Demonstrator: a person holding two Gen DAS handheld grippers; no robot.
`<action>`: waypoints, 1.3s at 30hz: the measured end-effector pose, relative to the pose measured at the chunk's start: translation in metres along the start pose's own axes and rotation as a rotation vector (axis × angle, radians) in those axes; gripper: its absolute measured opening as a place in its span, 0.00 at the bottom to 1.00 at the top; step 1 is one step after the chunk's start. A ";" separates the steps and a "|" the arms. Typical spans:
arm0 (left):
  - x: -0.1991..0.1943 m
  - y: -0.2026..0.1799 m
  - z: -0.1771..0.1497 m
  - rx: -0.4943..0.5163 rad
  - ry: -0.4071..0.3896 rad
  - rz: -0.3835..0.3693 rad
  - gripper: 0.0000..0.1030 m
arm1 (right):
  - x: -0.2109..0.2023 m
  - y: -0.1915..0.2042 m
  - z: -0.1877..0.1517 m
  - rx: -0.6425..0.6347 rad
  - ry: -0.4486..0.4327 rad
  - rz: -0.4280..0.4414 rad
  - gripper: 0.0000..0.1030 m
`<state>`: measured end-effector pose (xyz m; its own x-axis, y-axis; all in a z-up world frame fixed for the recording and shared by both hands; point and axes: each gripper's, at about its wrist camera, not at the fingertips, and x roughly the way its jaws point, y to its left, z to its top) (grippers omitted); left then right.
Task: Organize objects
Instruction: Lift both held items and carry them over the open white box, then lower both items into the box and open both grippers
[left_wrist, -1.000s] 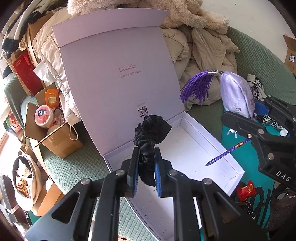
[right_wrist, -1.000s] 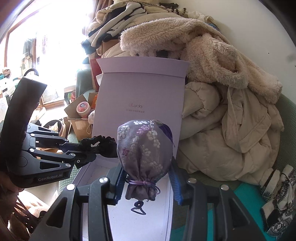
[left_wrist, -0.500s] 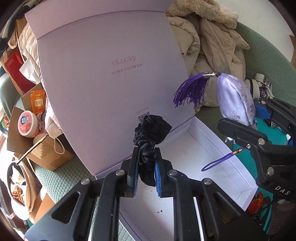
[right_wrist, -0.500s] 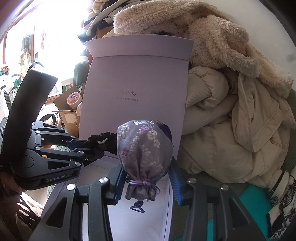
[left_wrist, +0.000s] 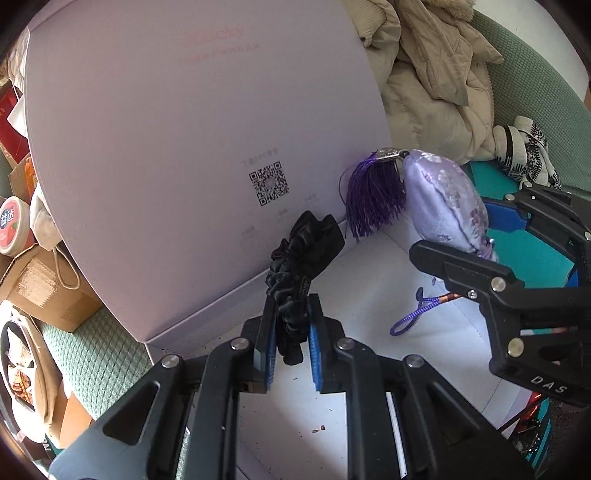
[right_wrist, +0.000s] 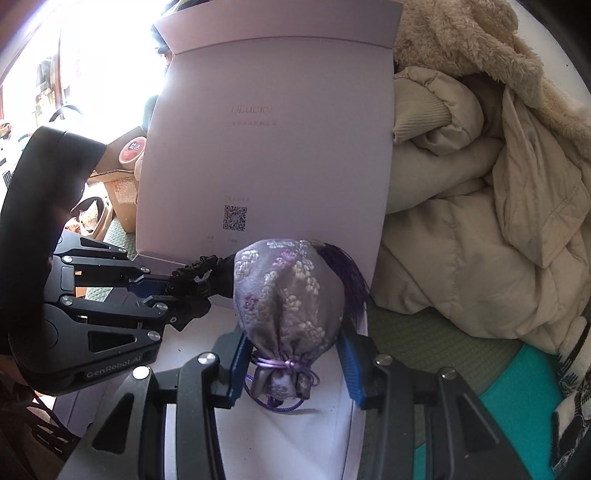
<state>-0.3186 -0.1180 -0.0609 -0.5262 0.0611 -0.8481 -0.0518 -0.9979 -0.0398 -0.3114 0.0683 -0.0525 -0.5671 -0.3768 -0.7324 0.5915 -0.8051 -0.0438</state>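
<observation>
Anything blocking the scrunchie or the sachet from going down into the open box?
Nothing visible. The black scrunchie in the left claw and the purple sachet in the right claw both hang over the box's bare white floor.

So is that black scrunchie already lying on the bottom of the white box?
No, the black scrunchie is pinched in the left gripper, hanging above the white box floor.

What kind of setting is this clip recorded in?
Most likely a lived-in home room, not a lab: beige padded coats heaped on a green textured sofa cushion, with open cardboard boxes of household odds and ends beside it.
</observation>
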 end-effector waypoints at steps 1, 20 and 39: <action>0.002 0.000 -0.001 -0.002 0.004 0.003 0.13 | 0.002 0.000 -0.001 0.005 0.007 0.000 0.42; 0.038 -0.005 0.005 -0.041 0.079 0.073 0.30 | 0.016 -0.008 -0.012 0.022 0.083 -0.079 0.54; -0.001 -0.013 0.015 -0.060 0.002 0.062 0.31 | -0.026 -0.012 0.003 0.034 0.016 -0.105 0.54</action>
<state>-0.3300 -0.1048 -0.0514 -0.5251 -0.0007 -0.8511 0.0320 -0.9993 -0.0189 -0.3053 0.0869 -0.0310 -0.6156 -0.2823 -0.7357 0.5090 -0.8552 -0.0977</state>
